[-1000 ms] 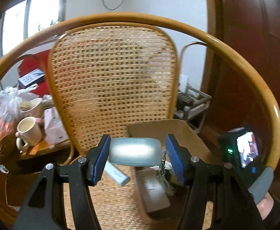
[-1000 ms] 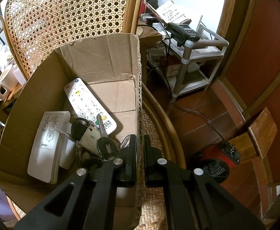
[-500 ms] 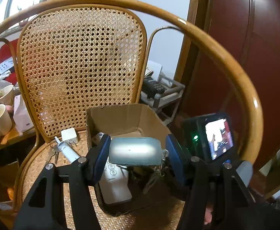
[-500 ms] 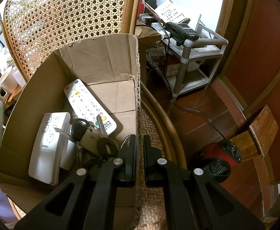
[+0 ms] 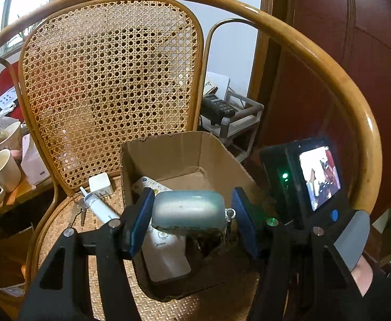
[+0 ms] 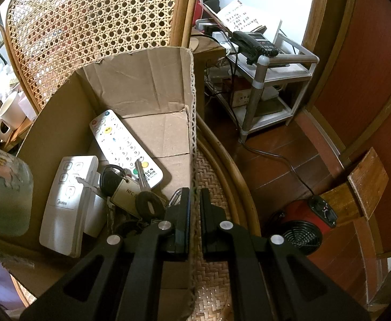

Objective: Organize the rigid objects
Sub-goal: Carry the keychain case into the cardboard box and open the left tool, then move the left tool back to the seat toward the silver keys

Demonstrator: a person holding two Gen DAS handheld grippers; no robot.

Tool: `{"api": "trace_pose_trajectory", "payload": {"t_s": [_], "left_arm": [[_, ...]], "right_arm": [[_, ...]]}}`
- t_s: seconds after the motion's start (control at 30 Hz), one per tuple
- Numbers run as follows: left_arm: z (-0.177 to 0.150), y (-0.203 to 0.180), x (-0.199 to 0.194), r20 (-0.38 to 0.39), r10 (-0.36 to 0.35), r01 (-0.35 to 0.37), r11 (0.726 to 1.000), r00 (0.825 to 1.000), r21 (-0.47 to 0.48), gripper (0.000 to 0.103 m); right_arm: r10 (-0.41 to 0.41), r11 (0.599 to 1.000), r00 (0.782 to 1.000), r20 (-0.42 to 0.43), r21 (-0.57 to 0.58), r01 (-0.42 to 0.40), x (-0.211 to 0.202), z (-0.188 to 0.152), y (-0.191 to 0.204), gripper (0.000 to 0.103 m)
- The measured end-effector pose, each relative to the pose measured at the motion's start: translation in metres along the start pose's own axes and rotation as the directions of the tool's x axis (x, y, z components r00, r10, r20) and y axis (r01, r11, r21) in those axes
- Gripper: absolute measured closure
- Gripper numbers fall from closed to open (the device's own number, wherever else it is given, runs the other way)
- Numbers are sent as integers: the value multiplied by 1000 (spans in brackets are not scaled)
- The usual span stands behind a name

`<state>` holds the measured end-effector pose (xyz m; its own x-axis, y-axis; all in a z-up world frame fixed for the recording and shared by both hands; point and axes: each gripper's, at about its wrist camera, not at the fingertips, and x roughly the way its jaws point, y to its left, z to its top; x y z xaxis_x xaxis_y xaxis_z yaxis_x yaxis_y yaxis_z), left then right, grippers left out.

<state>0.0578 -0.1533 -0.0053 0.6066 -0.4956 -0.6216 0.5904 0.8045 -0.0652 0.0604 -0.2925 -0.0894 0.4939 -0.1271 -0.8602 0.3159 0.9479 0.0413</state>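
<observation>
The left gripper (image 5: 191, 215) clamps a pale green case (image 5: 188, 211) between its blue pads, above the open cardboard box (image 5: 168, 157) on the cane chair (image 5: 110, 80). The right gripper (image 6: 194, 200) pinches the box's right wall, jaws nearly closed. Two white remotes (image 6: 123, 147) and keys (image 6: 142, 176) lie inside.

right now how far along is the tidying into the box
Partly done. The cardboard box already holds two white remotes and a key bunch. The left gripper holds a pale green case above the box; the right gripper pinches its wall. A syringe and white adapter remain on the seat.
</observation>
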Motion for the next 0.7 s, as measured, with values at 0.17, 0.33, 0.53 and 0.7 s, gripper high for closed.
{"api": "trace_pose_trajectory", "payload": {"t_s": [0.17,0.33,0.53,0.7], "left_arm": [[3,6,-10,47,41,-42,999,998,21,33],[8,30,-17,74,110,-109,994,991,-24,12],[12,91,-4,21,225,-219,963,974,-154,2],[8,151,-2,-2,338,-327,906,941,-268,2]], "right_arm": [[1,1000,1000,0,-2,-1,0,0,1,96],[-9,1000,1000,2,-18,9,-1,0,4,96],[-13,1000,1000,1,-20,13,-1,1,4,96],[-16,1000,1000,2,-23,16,0,0,5,96]]}}
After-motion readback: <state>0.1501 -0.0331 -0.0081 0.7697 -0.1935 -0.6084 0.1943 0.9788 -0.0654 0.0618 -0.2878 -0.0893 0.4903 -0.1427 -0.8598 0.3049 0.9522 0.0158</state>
